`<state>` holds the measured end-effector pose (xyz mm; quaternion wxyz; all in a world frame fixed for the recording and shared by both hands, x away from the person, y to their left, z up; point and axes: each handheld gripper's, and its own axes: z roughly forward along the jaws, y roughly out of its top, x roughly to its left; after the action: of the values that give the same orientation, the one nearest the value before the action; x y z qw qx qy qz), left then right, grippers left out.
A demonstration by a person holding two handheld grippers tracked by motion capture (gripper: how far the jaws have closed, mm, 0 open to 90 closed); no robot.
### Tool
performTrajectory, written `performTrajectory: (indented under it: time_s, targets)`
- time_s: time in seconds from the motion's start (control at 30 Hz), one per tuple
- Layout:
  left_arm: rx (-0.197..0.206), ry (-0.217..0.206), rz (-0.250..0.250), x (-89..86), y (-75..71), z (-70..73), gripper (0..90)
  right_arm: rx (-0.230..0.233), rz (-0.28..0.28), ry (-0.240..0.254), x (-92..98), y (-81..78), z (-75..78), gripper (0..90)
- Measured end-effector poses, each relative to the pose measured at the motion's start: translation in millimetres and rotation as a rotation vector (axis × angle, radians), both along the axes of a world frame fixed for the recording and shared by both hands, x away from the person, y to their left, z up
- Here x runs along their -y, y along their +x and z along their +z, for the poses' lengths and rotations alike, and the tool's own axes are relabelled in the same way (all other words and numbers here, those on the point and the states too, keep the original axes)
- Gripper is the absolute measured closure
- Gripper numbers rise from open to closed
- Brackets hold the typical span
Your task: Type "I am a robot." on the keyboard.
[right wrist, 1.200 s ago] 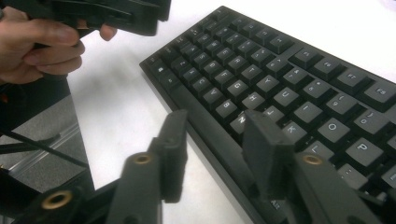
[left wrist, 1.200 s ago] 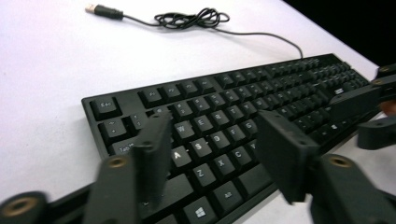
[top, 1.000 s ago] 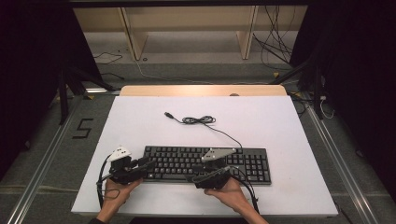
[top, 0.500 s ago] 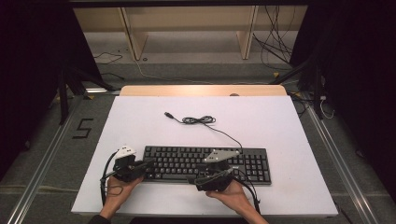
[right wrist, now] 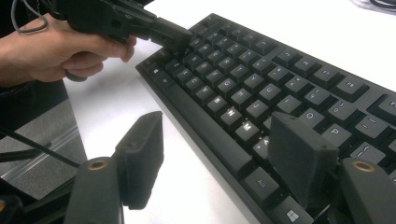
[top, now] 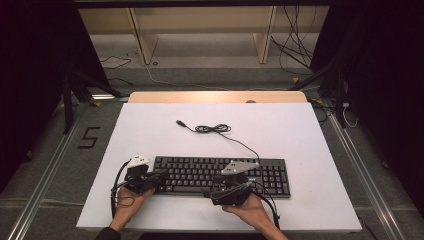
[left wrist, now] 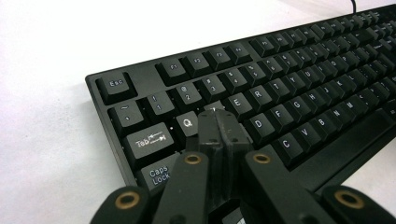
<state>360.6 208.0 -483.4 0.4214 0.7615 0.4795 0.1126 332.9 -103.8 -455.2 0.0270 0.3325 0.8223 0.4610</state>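
the black keyboard (top: 220, 175) lay flat near the white table's (top: 300, 130) front edge, looking stiff and light, best taken by its ends. left gripper (left wrist: 219, 122) pressed together over its keys; right gripper (right wrist: 215, 154) spread, jaws just opening, holding nothing.

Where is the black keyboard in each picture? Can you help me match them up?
High view: the keyboard lies low and middle on the white table, between both hands.
Left gripper view: it runs from the middle to the upper right, with the shut left hand-held gripper over the keys beside Q.
Right gripper view: it crosses from top middle to lower right.
Shared landmark: the keyboard's left end.
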Motion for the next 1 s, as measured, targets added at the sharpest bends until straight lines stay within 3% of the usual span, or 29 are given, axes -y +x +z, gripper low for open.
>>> performTrajectory:
  time_s: [0.7, 1.0]
  targets:
    - [-0.013, 0.01, -0.004, 1.6, 0.0, -3.0, 89.0, 0.0, 0.006, -0.007, -1.1, -0.7, -0.8, 36.4]
    - [0.012, 0.007, 0.002, 1.5, -2.3, 1.4, 85.2, 0.002, 0.005, -0.01, -1.3, 0.3, -2.0, 36.5]
